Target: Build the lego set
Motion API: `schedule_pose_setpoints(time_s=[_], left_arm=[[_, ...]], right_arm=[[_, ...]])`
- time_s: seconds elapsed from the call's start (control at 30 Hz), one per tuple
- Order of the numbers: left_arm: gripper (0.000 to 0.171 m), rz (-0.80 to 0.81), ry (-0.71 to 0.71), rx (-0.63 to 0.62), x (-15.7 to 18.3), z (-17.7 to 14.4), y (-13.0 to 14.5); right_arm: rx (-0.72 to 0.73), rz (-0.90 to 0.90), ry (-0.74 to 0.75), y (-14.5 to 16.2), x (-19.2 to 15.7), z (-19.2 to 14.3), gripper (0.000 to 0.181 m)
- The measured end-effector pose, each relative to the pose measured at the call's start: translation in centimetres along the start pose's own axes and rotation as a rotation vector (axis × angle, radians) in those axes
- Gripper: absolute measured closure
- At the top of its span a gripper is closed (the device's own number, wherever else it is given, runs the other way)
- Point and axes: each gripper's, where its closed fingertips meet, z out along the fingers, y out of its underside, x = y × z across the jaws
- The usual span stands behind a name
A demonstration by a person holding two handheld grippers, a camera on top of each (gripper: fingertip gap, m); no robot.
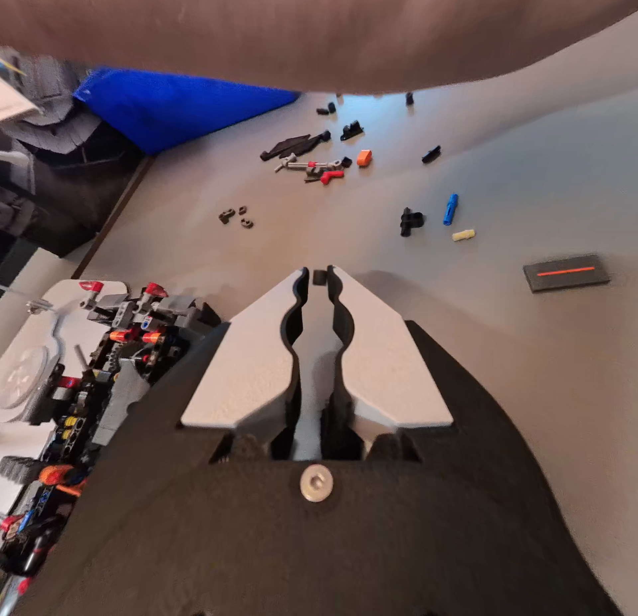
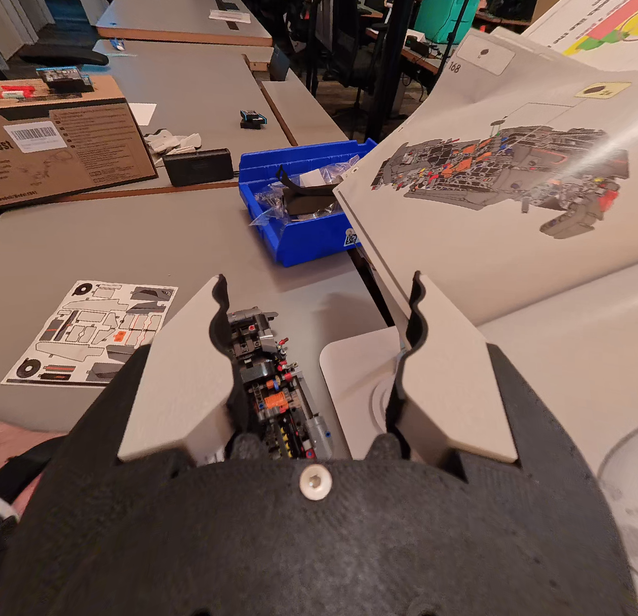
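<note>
Pinching a small black piece point(image 1: 319, 277) between its fingertips, the left gripper point(image 1: 318, 275) hangs just above the grey table point(image 1: 483, 375), its fingers closed down to a narrow gap filled by that piece. The piece is too small to name its kind; it may be a pin or bush. Near and to the left of this gripper lies the half-built model point(image 1: 114, 354), a long dark chassis with red, orange and yellow parts, resting partly on a pale stand.

Farther out on the table, loose parts are scattered well apart: a black connector point(image 1: 411, 221), a blue pin point(image 1: 450, 209) with a cream pin point(image 1: 463, 235) just beside it, an orange piece point(image 1: 364, 157), and a flat dark tile with an orange line point(image 1: 566, 272) off to the right.

The right gripper point(image 2: 319, 282) has its fingers spread wide, holding nothing, with the same model point(image 2: 272, 385) lying lengthwise between them and seeming to touch the left finger's inner edge. Beyond it, a sticker sheet point(image 2: 93, 330) lies to the left, a blue bin point(image 2: 310, 240) holding bags sits farther back, and the open instruction book point(image 2: 483, 192) stands propped to the right.

The step in hand seems to be carrying a picked part to the model. Next, the right gripper likely needs to close and steady the chassis while the left lines the piece up with its hole and presses it in squarely.
</note>
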Motion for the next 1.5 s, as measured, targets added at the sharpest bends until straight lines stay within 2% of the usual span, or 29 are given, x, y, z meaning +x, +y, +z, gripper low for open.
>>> schedule_pose_setpoints(time_s=[0.23, 0.4, 0.7, 0.83, 0.93, 1.03, 1.13, 1.2, 1.27, 1.37, 1.47, 1.5], left_arm=[[0.15, 0.002, -0.013, -0.051, -0.3, 0.2, 1.0], [0.135, -0.019, -0.061, -0.01, -1.5, -0.7, 0.5], [0.137, -0.03, -0.223, 0.071, -4.6, -3.3, -0.9], [0.135, -0.088, -0.351, 0.125, -7.3, -6.1, -1.4], [0.128, -0.184, -0.498, 0.157, -11.1, -10.7, -1.7], [0.121, -0.265, -0.645, 0.164, -16.2, -16.6, -0.9], [0.107, -0.344, -0.765, 0.168, -22.5, -22.0, 1.3], [0.098, -0.418, -0.815, 0.164, -27.3, -24.2, 3.7], [0.087, -0.494, -0.828, 0.176, -31.9, -25.3, 5.7], [0.087, -0.533, -0.828, 0.263, -38.2, -25.9, 6.3], [0.078, -0.645, -0.751, 0.267, -43.0, -24.1, 8.6], [0.082, -0.712, -0.671, 0.298, -43.7, -23.0, 9.0]], right_arm=[[0.014, -0.016, 0.037, -0.4, -0.7, -3.9, 0.078], [0.015, -0.028, 0.076, -0.3, -1.0, -6.2, 0.078], [0.011, -0.025, 0.123, 0.8, -2.6, -10.2, 0.079], [-0.003, -0.028, 0.145, 1.7, -3.5, -11.8, 0.079], [-0.033, -0.038, 0.21, 2.9, -2.6, -12.9, 0.079], [-0.037, -0.004, 0.25, 3.8, -1.3, -13.3, 0.077], [-0.046, -0.017, 0.278, 4.2, -0.2, -12.4, 0.078], [-0.027, -0.041, 0.261, 3.6, 0.0, -10.7, 0.079], [-0.03, -0.091, 0.236, 3.0, 0.2, -8.4, 0.077], [-0.028, -0.212, 0.213, 1.6, 0.5, -4.7, 0.08], [-0.079, -0.258, 0.218, 1.5, 2.3, -1.4, 0.08], [-0.116, -0.258, 0.218, 2.1, 3.0, -0.4, 0.079]])
